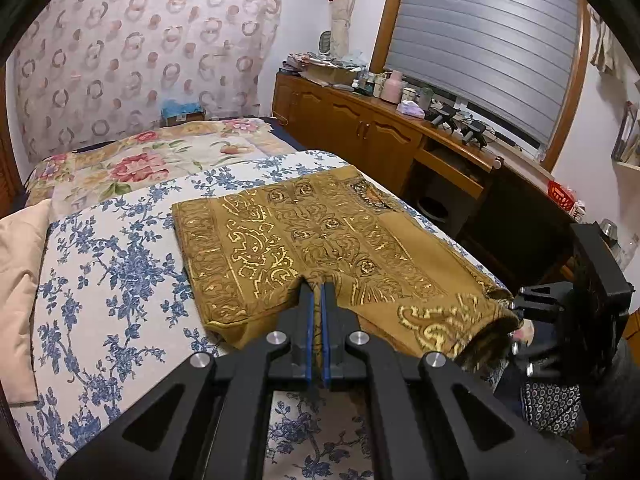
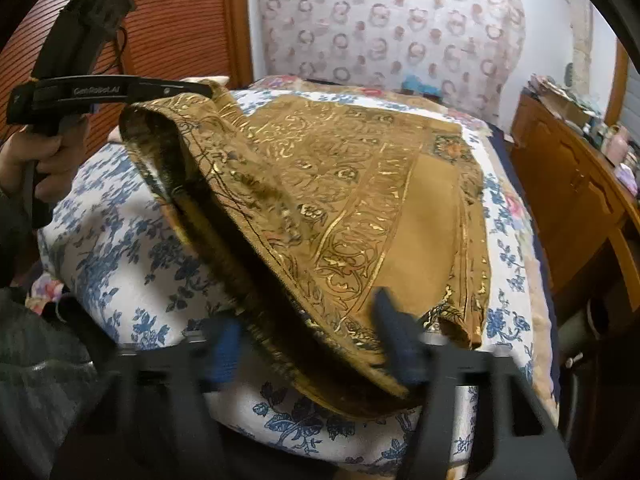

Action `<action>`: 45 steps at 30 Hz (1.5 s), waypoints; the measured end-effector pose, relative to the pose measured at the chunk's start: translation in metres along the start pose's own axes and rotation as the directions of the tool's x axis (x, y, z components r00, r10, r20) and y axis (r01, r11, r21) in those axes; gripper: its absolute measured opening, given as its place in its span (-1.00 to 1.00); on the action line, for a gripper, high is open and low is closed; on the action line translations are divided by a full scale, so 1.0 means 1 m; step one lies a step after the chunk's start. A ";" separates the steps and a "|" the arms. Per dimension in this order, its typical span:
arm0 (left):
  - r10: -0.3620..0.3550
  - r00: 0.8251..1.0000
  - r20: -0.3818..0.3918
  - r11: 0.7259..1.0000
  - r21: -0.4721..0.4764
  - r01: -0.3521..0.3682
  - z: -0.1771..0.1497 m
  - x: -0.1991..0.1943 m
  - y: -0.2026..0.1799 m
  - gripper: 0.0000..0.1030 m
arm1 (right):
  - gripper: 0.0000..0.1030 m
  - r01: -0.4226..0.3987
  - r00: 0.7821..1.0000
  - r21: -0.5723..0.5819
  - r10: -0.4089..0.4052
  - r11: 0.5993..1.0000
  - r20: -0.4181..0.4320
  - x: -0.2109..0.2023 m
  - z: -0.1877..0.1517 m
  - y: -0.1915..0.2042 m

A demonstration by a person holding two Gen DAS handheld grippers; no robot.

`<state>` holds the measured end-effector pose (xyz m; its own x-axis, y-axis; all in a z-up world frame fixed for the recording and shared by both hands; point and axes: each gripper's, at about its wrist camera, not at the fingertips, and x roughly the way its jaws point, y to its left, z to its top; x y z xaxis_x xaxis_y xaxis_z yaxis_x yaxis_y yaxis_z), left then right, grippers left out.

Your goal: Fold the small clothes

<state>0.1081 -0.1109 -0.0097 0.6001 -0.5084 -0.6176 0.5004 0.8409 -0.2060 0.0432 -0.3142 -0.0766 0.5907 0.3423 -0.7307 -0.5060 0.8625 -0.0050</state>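
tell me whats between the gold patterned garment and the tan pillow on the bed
Only bare blue-flowered sheet lies between the garment and the tan pillow; nothing else rests there. The left wrist view shows it.

Bed (image 1: 100,280) with blue-flowered white cover, gold-patterned brown garment (image 1: 304,240) spread across it, beige pillow (image 1: 20,280) at its left edge

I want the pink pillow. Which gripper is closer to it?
Left. The left gripper pinches the brown cloth near the bed's middle, on the side of the pink pillow. The right gripper is at the cloth's far corner, beyond it.
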 end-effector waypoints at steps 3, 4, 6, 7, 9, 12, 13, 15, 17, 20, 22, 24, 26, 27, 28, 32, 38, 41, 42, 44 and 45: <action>0.025 1.000 0.004 1.000 0.009 -0.025 0.001 -0.002 0.000 -0.98 | -0.81 0.014 0.999 -0.015 -0.014 1.000 0.035 -0.005 0.008 -0.003; 0.034 0.999 0.005 0.999 0.011 -0.034 0.001 -0.003 0.000 -0.98 | -0.83 0.022 0.998 -0.017 -0.021 1.000 0.051 -0.007 0.013 -0.004; 0.068 0.998 0.007 0.997 0.025 -0.069 0.002 -0.005 -0.001 -0.95 | -0.86 0.034 0.996 -0.024 -0.032 0.999 0.081 -0.011 0.025 -0.008; 0.078 0.997 0.008 0.996 0.033 -0.078 0.002 -0.005 -0.001 -0.95 | -0.86 0.046 0.995 -0.032 -0.043 0.998 0.092 -0.011 0.031 -0.009; 0.085 0.996 0.002 0.995 0.046 -0.085 0.002 -0.005 0.000 -0.91 | -0.88 0.072 0.992 -0.049 -0.066 0.996 0.110 -0.008 0.043 -0.013; 0.074 0.997 -0.005 0.996 0.041 -0.074 0.005 -0.004 0.007 -0.85 | -0.89 0.082 0.989 -0.051 -0.075 0.995 0.126 0.000 0.058 -0.019; 0.068 0.998 -0.008 0.997 0.037 -0.068 0.007 -0.003 0.009 -0.83 | -0.89 0.083 0.989 -0.051 -0.076 0.995 0.130 0.001 0.061 -0.023; 0.061 0.998 -0.007 0.998 0.033 -0.061 0.012 -0.004 0.014 -0.71 | -0.89 0.087 0.986 -0.050 -0.079 0.995 0.147 0.004 0.069 -0.027; 0.061 0.998 0.006 0.998 0.030 -0.061 0.019 -0.006 0.019 -0.49 | -0.90 0.093 0.983 -0.053 -0.084 0.994 0.165 0.006 0.080 -0.031; 0.061 0.998 0.026 0.998 0.027 -0.062 0.025 -0.011 0.027 -0.19 | -0.90 0.105 0.979 -0.070 -0.091 0.992 0.183 0.011 0.095 -0.034; 0.068 0.997 0.028 0.997 0.025 -0.068 0.029 -0.010 0.034 -0.15 | -0.90 0.106 0.978 -0.078 -0.089 0.991 0.191 0.017 0.104 -0.037; 0.076 0.997 0.021 0.997 0.015 -0.076 0.031 -0.005 0.044 -0.13 | -0.91 0.106 0.977 -0.087 -0.087 0.991 0.192 0.026 0.114 -0.039; 0.086 0.996 0.007 0.996 0.000 -0.086 0.033 0.001 0.055 -0.12 | -0.91 0.104 0.978 -0.093 -0.085 0.990 0.188 0.036 0.122 -0.042; 0.089 0.996 0.003 0.996 -0.005 -0.089 0.033 0.003 0.059 -0.12 | -0.91 0.100 0.980 -0.096 -0.081 0.990 0.183 0.041 0.127 -0.043; 0.094 0.996 -0.003 0.995 -0.014 -0.094 0.035 0.006 0.065 -0.12 | -0.91 0.097 0.981 -0.100 -0.078 0.990 0.179 0.045 0.131 -0.046; 0.105 0.994 -0.017 0.994 -0.041 -0.105 0.039 0.016 0.082 -0.11 | -0.91 0.086 0.988 -0.134 -0.067 0.987 0.142 0.070 0.147 -0.051; 0.096 0.994 -0.055 0.992 -0.071 -0.100 0.044 0.037 0.104 -0.11 | -0.90 0.051 0.997 -0.157 -0.042 0.986 0.064 0.113 0.163 -0.061; 0.094 0.993 -0.068 0.992 -0.083 -0.100 0.047 0.045 0.112 -0.11 | -0.91 0.034 0.999 -0.161 -0.029 0.986 0.031 0.130 0.171 -0.066; 0.092 0.993 -0.072 0.991 -0.089 -0.098 0.048 0.047 0.115 -0.11 | -0.90 0.030 0.999 -0.162 -0.026 0.986 0.023 0.135 0.173 -0.067; 0.090 0.993 -0.081 0.990 -0.097 -0.098 0.050 0.052 0.119 -0.11 | -0.90 0.020 1.000 -0.160 -0.019 0.987 0.003 0.144 0.177 -0.070; 0.090 0.992 -0.085 0.990 -0.099 -0.098 0.051 0.055 0.121 -0.11 | -0.90 0.016 1.000 -0.160 -0.017 0.987 -0.003 0.147 0.179 -0.069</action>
<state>0.2334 -0.0464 -0.0294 0.5874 -0.4132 -0.6958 0.3748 0.9010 -0.2186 0.2773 -0.2573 -0.0615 0.5972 0.3264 -0.7327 -0.5901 0.7975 -0.1258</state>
